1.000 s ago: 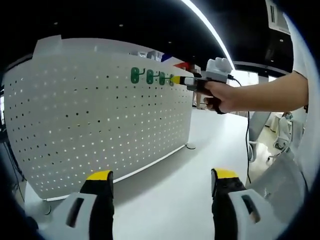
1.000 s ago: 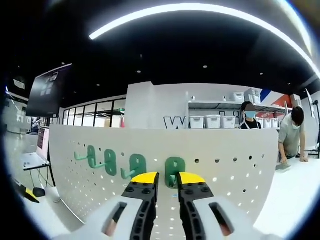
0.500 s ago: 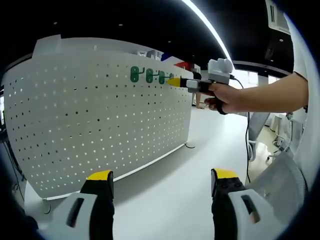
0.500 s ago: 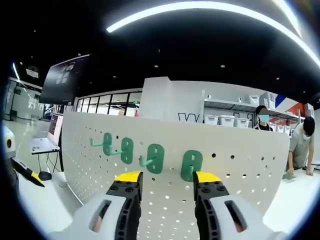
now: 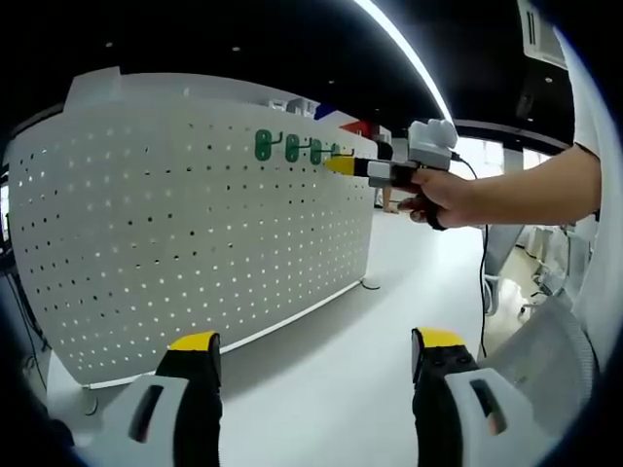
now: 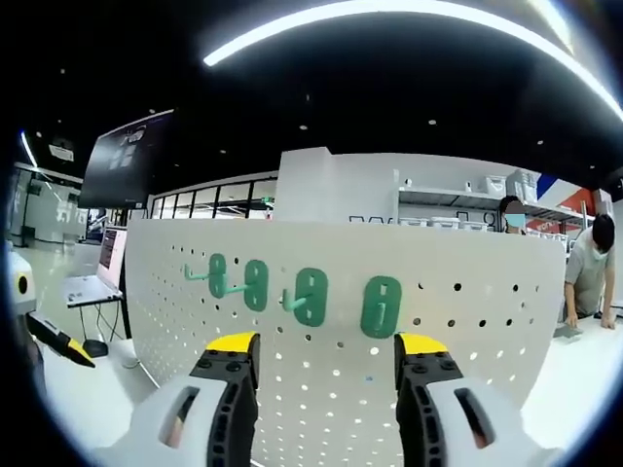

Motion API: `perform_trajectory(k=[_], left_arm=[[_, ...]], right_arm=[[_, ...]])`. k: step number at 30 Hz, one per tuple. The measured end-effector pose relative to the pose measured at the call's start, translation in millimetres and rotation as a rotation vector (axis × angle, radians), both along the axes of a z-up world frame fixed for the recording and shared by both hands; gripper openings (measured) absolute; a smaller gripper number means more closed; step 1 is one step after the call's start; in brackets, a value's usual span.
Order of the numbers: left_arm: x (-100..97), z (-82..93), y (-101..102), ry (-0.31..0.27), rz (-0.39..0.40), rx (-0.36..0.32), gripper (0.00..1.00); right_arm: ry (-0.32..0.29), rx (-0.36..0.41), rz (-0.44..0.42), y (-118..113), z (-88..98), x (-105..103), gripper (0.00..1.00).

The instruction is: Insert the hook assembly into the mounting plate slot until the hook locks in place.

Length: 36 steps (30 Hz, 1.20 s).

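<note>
— Right gripper view, near first: right hand-held gripper (image 6: 327,342) spread wide and empty, where a second ago nearly shut at the fourth hook (image 6: 381,305). Backed off a little too.

— Meaning for the task? And where the hook now?

— Seated on the pegboard (image 6: 467,321), last in a row of four green hooks, hanging with nothing gripping it. Looks inserted; lock not confirmable from here.

— Left gripper view?

— Left hand-held gripper (image 5: 314,342) released, empty, low over the white floor (image 5: 321,379), well apart from the board. Farther off, the right one just beside the hooks near the top edge.

— Next?

— Probably nothing but holding clear, keeping hooks and board in sight.
</note>
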<state>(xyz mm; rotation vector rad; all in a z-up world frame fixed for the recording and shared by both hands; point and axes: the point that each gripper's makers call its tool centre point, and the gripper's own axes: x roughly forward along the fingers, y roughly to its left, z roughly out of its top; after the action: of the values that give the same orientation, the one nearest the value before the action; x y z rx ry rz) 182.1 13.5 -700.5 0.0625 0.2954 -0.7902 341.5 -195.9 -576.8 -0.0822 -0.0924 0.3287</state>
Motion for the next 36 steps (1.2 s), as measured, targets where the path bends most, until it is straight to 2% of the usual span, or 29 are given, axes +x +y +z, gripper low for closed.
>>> perform_trajectory(k=[7, 15, 23, 36], left_arm=[[0.3, 1.0, -1, -0.002, -0.001, -0.003, 0.83], [3.0, 2.2, 2, -0.005, 0.007, -0.009, 0.83], [3.9, 6.5, 2, -0.018, 0.006, -0.007, 0.83], [1.8, 9.6, -4, -0.028, -0.008, -0.005, 0.83]], right_arm=[[0.004, 0.008, -0.001, -1, 0.2, -1, 0.54], [0.015, 0.014, 0.009, -3, -4.6, -12, 0.55], [0.017, 0.02, 0.017, -8, -5.7, -28, 0.55], [0.045, 0.004, 0.024, -10, -20.7, -54, 0.55]])
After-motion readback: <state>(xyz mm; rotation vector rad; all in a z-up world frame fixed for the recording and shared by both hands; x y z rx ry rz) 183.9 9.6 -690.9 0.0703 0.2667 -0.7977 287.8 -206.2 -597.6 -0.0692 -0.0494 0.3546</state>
